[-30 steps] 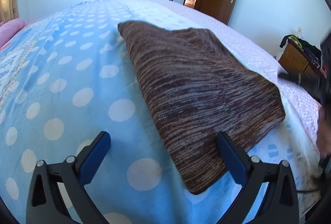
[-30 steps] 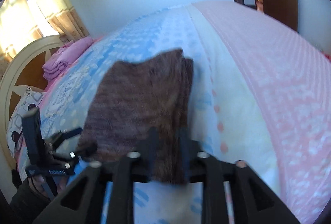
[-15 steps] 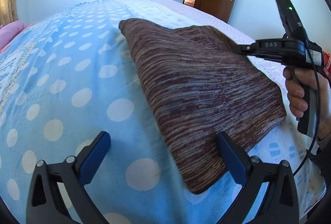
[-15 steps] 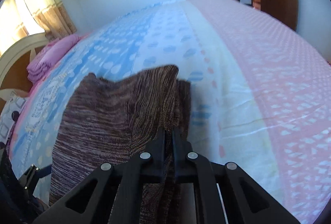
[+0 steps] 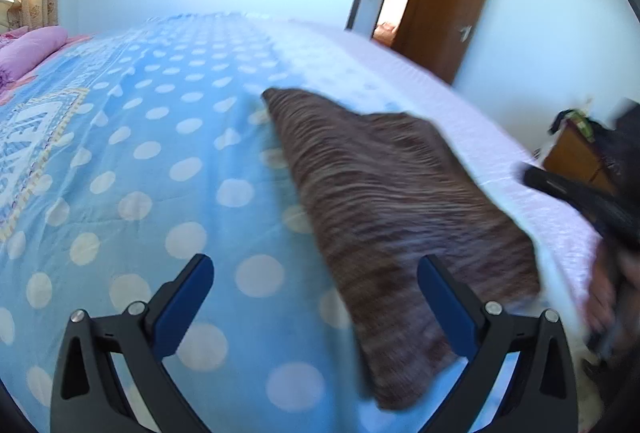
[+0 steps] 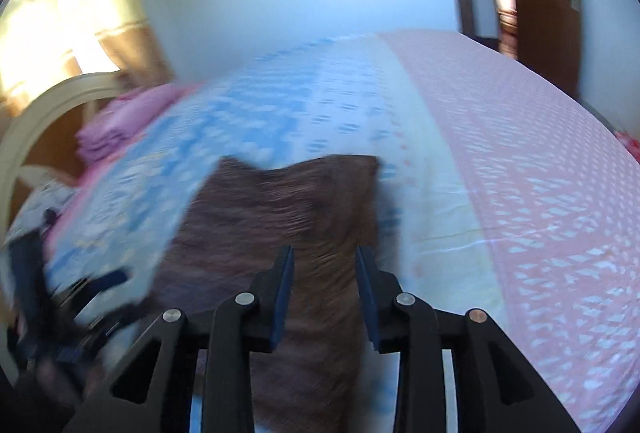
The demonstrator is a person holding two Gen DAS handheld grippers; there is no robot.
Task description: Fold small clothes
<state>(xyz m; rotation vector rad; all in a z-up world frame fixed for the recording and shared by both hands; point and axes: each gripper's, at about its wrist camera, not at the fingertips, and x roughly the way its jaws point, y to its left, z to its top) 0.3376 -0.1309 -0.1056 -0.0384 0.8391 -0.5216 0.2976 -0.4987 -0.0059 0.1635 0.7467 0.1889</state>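
A folded brown striped knit garment [image 5: 392,201] lies flat on the blue polka-dot bedspread [image 5: 152,161]. My left gripper [image 5: 316,273] is open and empty, held just above the garment's near corner. In the right wrist view the same garment [image 6: 280,217] lies ahead. My right gripper [image 6: 325,257] is open with a narrow gap, empty, held over the garment's near edge. The right gripper shows blurred at the right edge of the left wrist view [image 5: 580,201].
Pink folded bedding [image 6: 120,121] and a curved headboard [image 6: 36,121] are at the bed's head. A pink patterned cover [image 6: 520,161] lies on the bed's far side. A wooden door [image 5: 444,5] and a bedside cabinet [image 5: 576,157] stand beyond.
My right gripper let go of the garment's folded edge, opened and drew back. The garment now lies flat. The left gripper stayed open and pulled back a little.
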